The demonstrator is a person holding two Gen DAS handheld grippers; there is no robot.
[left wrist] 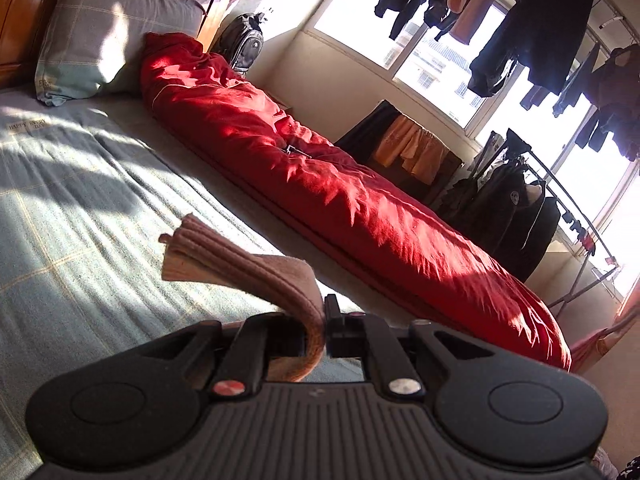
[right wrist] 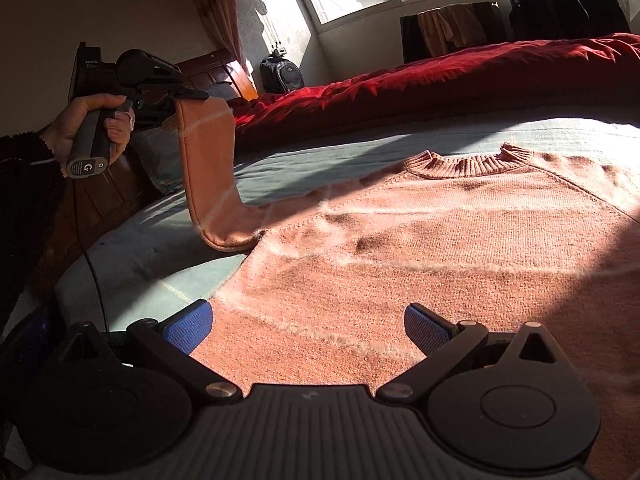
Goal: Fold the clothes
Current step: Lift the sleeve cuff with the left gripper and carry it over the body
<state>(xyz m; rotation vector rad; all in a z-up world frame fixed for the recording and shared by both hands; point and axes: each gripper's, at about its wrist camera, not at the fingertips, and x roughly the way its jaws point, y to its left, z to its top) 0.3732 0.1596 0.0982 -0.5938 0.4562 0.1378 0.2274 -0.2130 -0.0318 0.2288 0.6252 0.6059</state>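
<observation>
While the left gripper pinches the salmon-pink knitted sweater's sleeve aloft, the right gripper hovers over the body — blue-padded fingers spread, empty.

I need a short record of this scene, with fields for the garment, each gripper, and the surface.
garment: orange sweater, body flat on the bed, collar toward the window
sleeve: sleeve lifted off the bed, its cuff clamped
left gripper: left gripper shut on the sleeve, held in a hand
right gripper: right gripper open, over the sweater's lower part, holding nothing
surface: bed sheet, pale blue with a check pattern
beside it: red quilt along the far edge; pillow at the headboard
</observation>
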